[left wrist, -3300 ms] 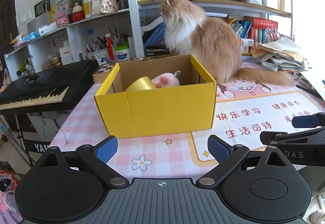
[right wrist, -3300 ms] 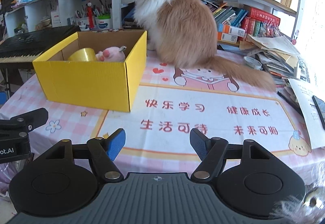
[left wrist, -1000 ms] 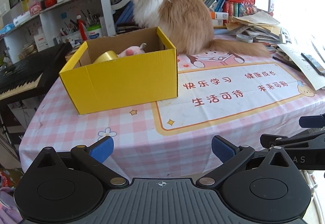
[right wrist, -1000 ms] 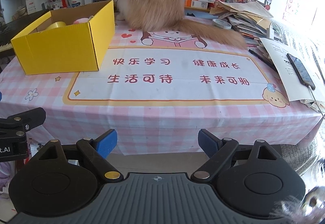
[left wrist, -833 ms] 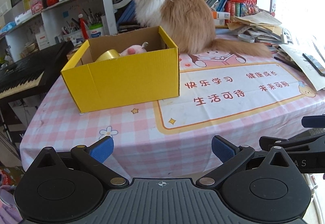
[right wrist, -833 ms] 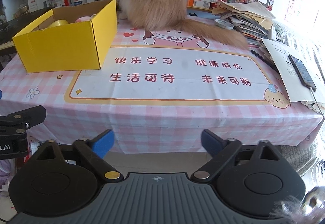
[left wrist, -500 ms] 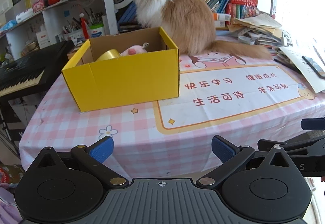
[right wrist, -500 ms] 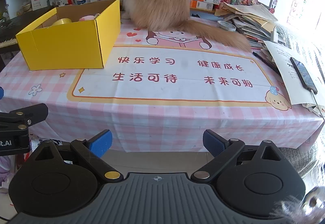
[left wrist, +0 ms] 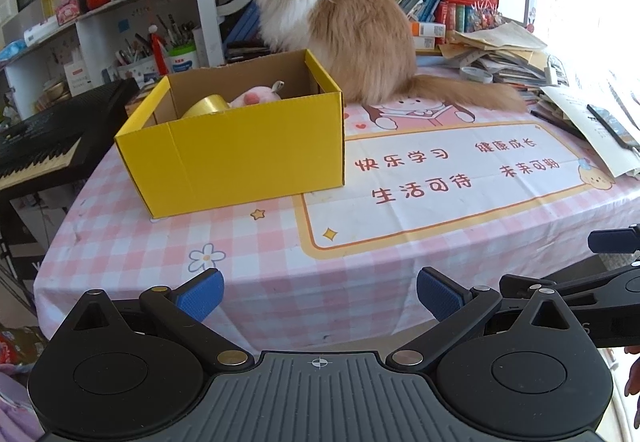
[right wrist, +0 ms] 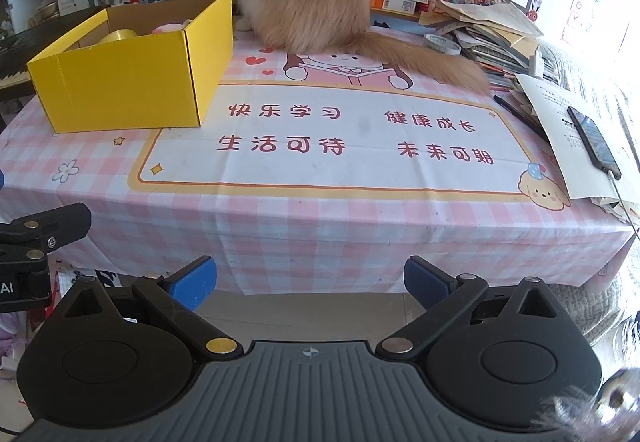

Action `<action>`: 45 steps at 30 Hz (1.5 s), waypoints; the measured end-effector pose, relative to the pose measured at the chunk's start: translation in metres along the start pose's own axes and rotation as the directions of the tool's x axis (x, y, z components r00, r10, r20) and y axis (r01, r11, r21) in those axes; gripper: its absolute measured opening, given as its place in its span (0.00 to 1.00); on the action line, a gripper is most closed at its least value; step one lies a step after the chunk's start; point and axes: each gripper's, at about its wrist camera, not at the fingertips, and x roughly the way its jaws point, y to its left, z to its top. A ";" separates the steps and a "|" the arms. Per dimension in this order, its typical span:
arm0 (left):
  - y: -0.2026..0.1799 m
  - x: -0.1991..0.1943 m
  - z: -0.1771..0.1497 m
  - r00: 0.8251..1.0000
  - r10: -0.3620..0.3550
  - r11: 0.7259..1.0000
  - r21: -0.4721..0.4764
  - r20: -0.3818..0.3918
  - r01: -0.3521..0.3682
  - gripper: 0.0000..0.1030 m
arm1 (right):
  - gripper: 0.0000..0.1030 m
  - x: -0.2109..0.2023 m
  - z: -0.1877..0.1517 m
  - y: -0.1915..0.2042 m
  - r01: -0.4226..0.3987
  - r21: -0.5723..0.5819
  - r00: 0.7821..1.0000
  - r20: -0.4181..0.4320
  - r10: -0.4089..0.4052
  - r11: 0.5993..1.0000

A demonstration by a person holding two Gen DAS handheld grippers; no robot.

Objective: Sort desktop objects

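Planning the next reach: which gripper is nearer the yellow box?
Left. The left gripper faces the yellow box almost straight ahead; from the right gripper it lies farther, upper left.

Both grippers idle, nothing held.
Left gripper (left wrist: 318, 296) jaws wide apart; right gripper (right wrist: 310, 284) jaws opening, nothing between them.

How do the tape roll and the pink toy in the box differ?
The tape roll is yellow, the pink toy pink. The roll is a smooth ring; the toy looks soft and lumpy. The roll sits left of the toy. Both lie inside the yellow box, partly hidden by its front wall.
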 end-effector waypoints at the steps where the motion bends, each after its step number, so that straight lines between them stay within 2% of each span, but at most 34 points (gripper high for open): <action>1: 0.000 0.000 0.000 1.000 0.000 1.000 0.000 -0.001 0.000 1.00 | 0.98 0.000 0.000 0.000 0.000 -0.003 1.000 0.002 0.000 1.000; 18: -0.002 -0.002 -0.002 1.000 -0.018 1.000 -0.009 -0.017 0.018 1.00 | 0.98 -0.004 -0.001 0.002 0.000 -0.014 1.000 0.012 0.000 1.000; 31: -0.002 -0.002 -0.001 1.000 -0.004 1.000 -0.025 -0.011 0.004 1.00 | 0.98 -0.010 0.000 0.000 -0.001 -0.034 0.999 0.042 0.003 0.999; 45: -0.007 -0.001 0.000 1.000 -0.023 1.000 -0.005 -0.015 0.023 1.00 | 0.98 -0.011 0.001 -0.005 0.002 -0.019 0.999 0.046 -0.002 1.000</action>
